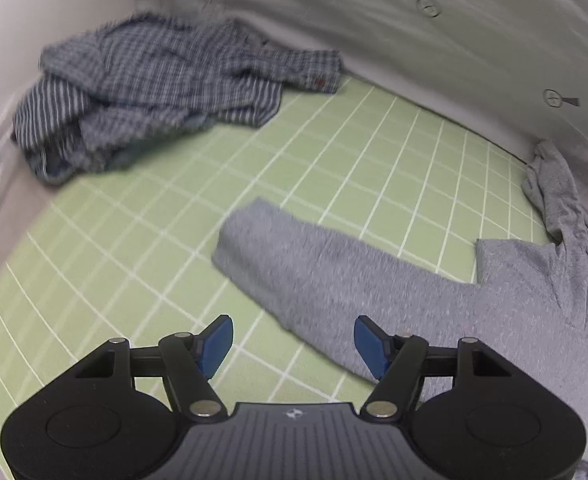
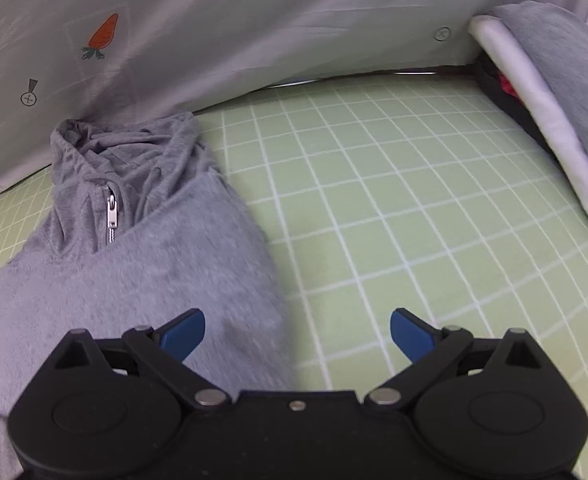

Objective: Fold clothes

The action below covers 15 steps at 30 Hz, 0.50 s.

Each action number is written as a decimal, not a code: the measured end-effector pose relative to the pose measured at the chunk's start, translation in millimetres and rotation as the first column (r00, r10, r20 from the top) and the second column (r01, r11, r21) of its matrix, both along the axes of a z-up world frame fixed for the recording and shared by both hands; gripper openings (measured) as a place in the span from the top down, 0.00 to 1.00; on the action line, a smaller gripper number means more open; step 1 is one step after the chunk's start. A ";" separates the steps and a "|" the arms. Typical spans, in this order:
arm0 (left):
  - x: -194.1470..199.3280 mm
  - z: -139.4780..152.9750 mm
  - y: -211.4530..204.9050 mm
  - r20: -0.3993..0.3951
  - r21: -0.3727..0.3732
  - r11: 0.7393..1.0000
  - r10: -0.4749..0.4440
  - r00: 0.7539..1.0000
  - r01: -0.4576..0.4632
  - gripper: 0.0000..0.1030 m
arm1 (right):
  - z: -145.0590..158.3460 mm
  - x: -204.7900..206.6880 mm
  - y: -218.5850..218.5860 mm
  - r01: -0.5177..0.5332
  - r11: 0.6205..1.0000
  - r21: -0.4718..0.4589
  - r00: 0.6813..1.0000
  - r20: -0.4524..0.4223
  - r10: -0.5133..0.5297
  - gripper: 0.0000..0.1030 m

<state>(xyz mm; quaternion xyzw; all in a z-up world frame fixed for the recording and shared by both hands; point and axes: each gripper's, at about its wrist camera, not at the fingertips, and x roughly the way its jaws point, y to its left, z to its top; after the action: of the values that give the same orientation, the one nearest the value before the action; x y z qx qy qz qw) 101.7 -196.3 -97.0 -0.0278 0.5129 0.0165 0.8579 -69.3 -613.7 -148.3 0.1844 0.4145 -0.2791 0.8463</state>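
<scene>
The grey zip sweater (image 2: 134, 272) lay part-folded on the green gridded bench (image 2: 393, 200), sleeve still outstretched, both the left gripper (image 1: 293, 346) and right gripper (image 2: 297, 334) wide and empty, checked shirts (image 1: 166, 92) still heaped unfolded.

Matte black left gripper (image 1: 293, 340) and right gripper (image 2: 297, 334): blue pads (image 1: 216, 344) tipping black linkage arms, silver pivot pins (image 2: 212, 397) at joints, round housings either side, ribbed centre plate with small white emblem (image 1: 295, 414) on left unit.
</scene>
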 end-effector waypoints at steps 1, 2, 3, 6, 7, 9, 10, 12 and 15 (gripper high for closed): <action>1.8 -4.3 2.2 -0.012 -0.004 1.000 0.012 1.000 -0.012 0.34 | -0.5 6.7 -1.7 -0.004 1.000 0.003 1.000 0.003 0.004 0.03; 4.0 -8.1 3.8 -0.021 -0.004 1.000 0.021 1.000 -0.021 0.34 | -1.3 13.2 -4.1 -0.007 1.000 0.013 1.000 0.013 0.007 0.04; 6.7 -11.0 4.5 -0.027 0.002 1.000 0.023 0.999 -0.023 0.34 | -2.2 19.6 -6.6 -0.010 1.000 0.023 1.000 0.023 0.010 0.07; 13.8 -20.9 6.9 -0.044 0.010 0.999 0.033 0.998 -0.033 0.34 | -5.2 37.4 -23.5 -0.010 0.998 0.055 0.998 0.067 0.006 0.29; 17.1 -24.5 8.6 -0.052 0.011 0.999 0.037 0.998 -0.037 0.34 | -6.9 41.6 -30.2 0.007 0.999 0.050 0.997 0.071 -0.011 0.30; 21.1 -29.5 12.5 -0.061 0.007 0.999 0.047 0.997 -0.047 0.34 | -11.7 52.0 -45.7 0.084 0.996 -0.006 0.996 0.037 -0.083 0.32; 22.6 -31.6 14.6 -0.063 0.004 0.999 0.053 0.997 -0.053 0.34 | -13.5 56.2 -52.0 0.106 0.994 -0.028 0.994 0.010 -0.106 0.34; 25.5 -35.7 18.8 -0.068 -0.001 0.998 0.064 0.996 -0.064 0.34 | -14.9 61.9 -62.0 0.129 0.990 -0.055 0.991 -0.029 -0.130 0.36; 29.5 -41.2 25.0 -0.073 -0.012 0.997 0.080 0.994 -0.081 0.30 | -8.9 60.0 -65.1 0.122 0.990 -0.071 0.992 -0.030 -0.124 0.29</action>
<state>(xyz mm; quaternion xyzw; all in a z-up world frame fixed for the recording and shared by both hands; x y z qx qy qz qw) 131.2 -171.3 -138.2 -0.0541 0.5423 0.0485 0.8370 -9.3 -678.7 -157.2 0.1754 0.4070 -0.3479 0.8261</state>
